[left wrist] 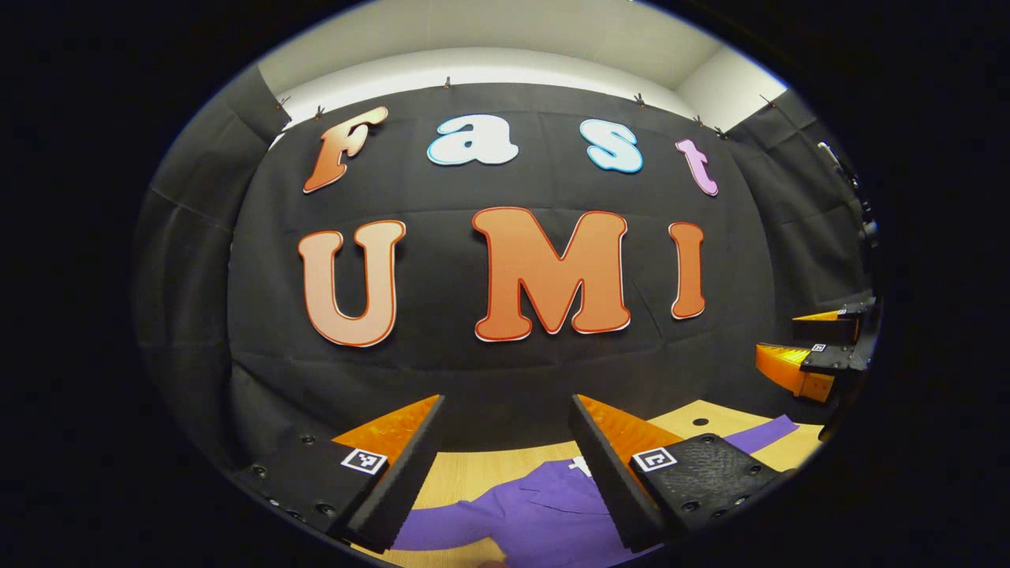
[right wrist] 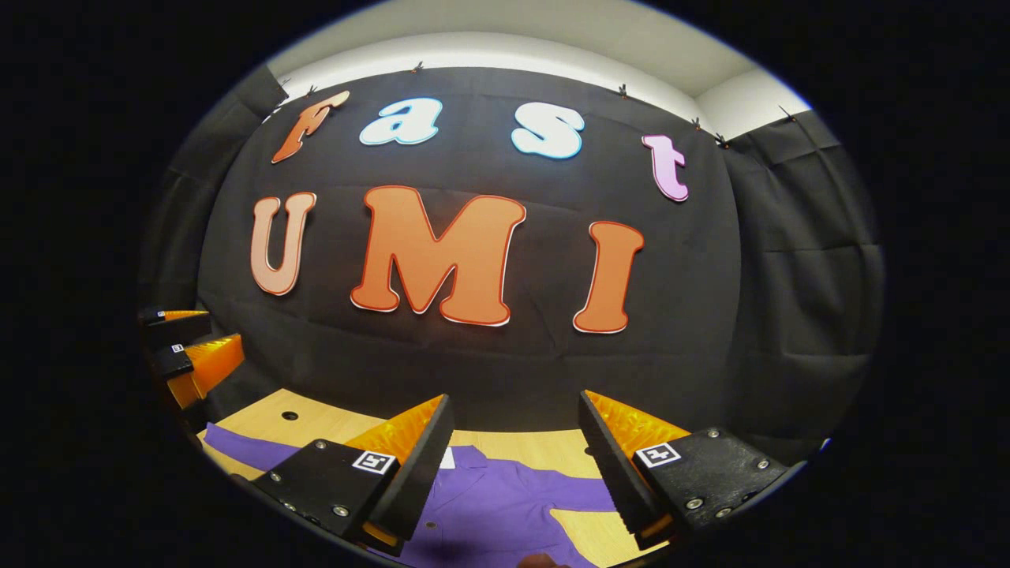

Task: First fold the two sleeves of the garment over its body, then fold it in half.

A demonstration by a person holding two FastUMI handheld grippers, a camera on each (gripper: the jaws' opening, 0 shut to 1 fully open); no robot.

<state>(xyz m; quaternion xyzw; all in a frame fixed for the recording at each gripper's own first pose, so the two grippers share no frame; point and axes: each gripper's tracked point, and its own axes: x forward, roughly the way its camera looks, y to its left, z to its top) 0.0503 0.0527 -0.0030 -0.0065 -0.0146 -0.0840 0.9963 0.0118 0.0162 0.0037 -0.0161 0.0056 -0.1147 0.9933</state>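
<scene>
Pale wooden tabletop carries a flat purple long-sleeved shirt at lower frame.
Your left gripper and right gripper hover above it, jaws wide apart, holding nothing.

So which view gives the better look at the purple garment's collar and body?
The right gripper view: the purple garment lies spread on the wooden table, collar and a sleeve visible between open fingers. The left gripper view shows less: the collar half hidden behind a finger.
</scene>
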